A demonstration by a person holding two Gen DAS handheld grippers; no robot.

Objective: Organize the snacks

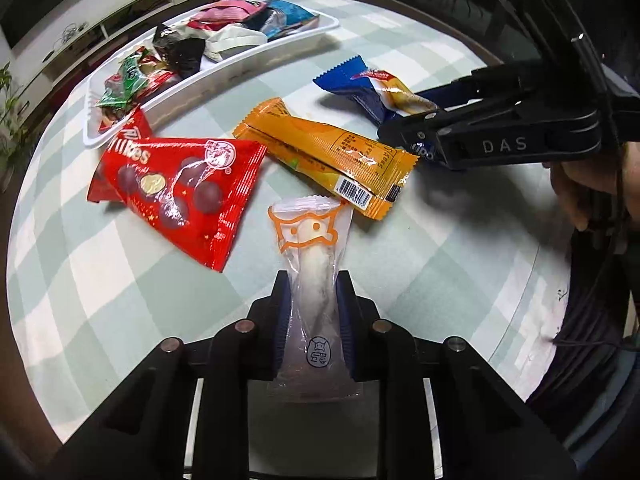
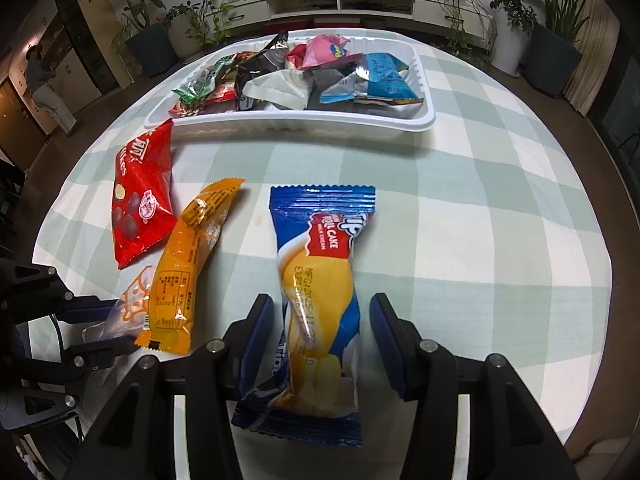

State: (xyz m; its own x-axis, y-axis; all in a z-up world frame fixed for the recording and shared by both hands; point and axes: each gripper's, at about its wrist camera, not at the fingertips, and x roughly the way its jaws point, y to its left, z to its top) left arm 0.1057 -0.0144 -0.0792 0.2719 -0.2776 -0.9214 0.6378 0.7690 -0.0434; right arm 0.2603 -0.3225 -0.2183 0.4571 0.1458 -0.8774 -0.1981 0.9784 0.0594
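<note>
From your left wrist camera, your left gripper (image 1: 312, 312) points down at a round table (image 1: 460, 260) covered in a pale green and white checked cloth. Its blue-padded jaws are clamped on a clear packet (image 1: 314, 280) printed with an orange cartoon outline, a white snack inside; the pads press the packet's sides at its middle. Just beyond it lies an orange wrapper (image 1: 332, 156), its near corner overlapping the clear packet's far end. To the left lies a red bag of chocolate balls (image 1: 180, 184). Farther off on the right lies a blue roll cake packet (image 1: 368, 88), with your right gripper (image 1: 404, 136) reaching in over its right end. At the far left stands a long white tray (image 1: 224, 76) filled with mixed snack packets.

From your right wrist camera, your right gripper (image 2: 320, 340) hangs over the blue roll cake packet (image 2: 320, 300), which lies lengthwise between the two jaws. The jaws stand apart: a gap shows on the right side, and the left pad (image 2: 256, 344) sits right against the wrapper's edge. To the left are the orange wrapper (image 2: 188, 268) and the red bag (image 2: 144, 200), and at the near left your left gripper (image 2: 104, 330) grips the clear packet (image 2: 128, 304). The white tray (image 2: 296, 124) stretches across the far side of the table (image 2: 500, 200), well apart from the roll cake.
</note>
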